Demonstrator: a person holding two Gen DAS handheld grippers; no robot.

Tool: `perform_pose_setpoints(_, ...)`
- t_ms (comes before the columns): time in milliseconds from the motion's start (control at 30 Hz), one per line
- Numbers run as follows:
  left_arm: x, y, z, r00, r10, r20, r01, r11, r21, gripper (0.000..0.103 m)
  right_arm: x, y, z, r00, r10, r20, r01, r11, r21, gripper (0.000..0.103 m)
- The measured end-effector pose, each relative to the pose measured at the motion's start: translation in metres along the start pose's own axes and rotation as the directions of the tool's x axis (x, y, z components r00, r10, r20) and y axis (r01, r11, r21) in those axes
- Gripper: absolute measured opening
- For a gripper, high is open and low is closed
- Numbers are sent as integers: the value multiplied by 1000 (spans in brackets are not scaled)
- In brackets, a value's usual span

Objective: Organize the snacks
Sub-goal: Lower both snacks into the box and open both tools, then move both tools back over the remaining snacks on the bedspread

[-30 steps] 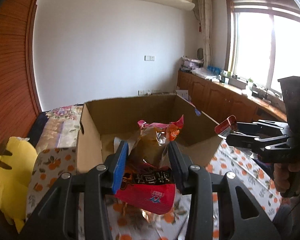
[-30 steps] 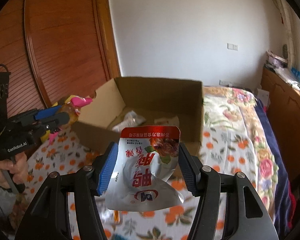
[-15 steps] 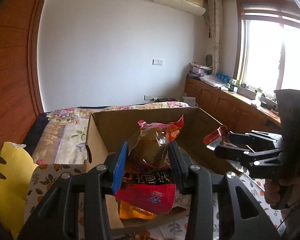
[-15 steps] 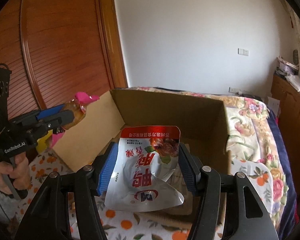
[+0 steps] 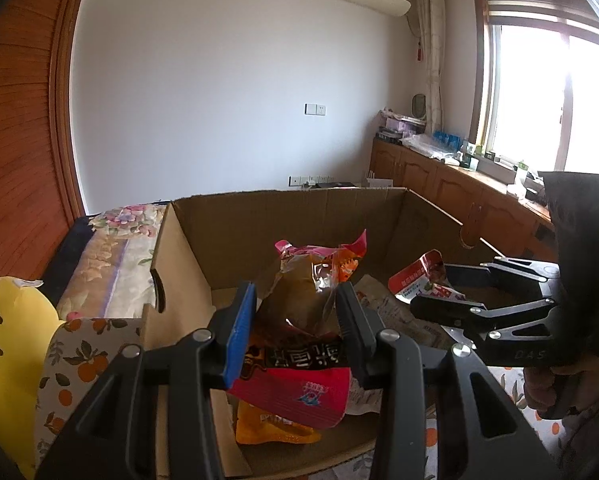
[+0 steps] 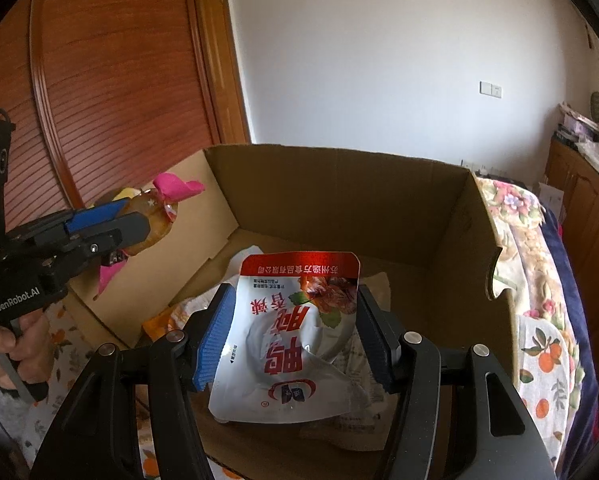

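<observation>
Flowery bed cover (image 6: 539, 344) is lying under the big cardboard box (image 5: 283, 220) — we are holding our left claw (image 5: 295, 320) over it, squeezing a brown and pink snack bag (image 5: 299, 344), while our right claw (image 6: 291, 336) is gripping a white and red snack pouch (image 6: 295, 340) above the box too.

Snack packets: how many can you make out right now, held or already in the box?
4. A red-and-brown packet in the left gripper, a white-and-red pouch in the right gripper, an orange packet and a pale wrapper in the cardboard box. More may be hidden.
</observation>
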State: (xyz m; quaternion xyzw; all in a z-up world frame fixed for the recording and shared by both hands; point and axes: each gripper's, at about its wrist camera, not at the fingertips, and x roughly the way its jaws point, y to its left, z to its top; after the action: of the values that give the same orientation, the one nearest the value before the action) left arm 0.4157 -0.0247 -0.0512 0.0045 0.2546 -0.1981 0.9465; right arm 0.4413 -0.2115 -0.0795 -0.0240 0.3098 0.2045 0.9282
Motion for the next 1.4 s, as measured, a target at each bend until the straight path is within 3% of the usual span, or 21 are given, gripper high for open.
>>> perform_pose_setpoints(833,7,-2,-11,1000,8,-15,-8,1000,21,42,0,3,-3,1000,-8,21,8,1000,-9,64)
perform_pose_setpoints(933,7,-3,-11,1000,6,-13,-6,1000,22,42,0,3,-3,1000,1,25,0,1000,-12,72)
perform_pose_setpoints(1033,4,-2,-10,1000,4,-9,-4,1000,13,43,0,4,-2,1000,-3,23,3,1000,-13,72)
perform_pose_setpoints(1400,-41,-13,-6,999,8,32,-9,1000,27,48,-56,19,0,998,-33,48,34,999,-20,72)
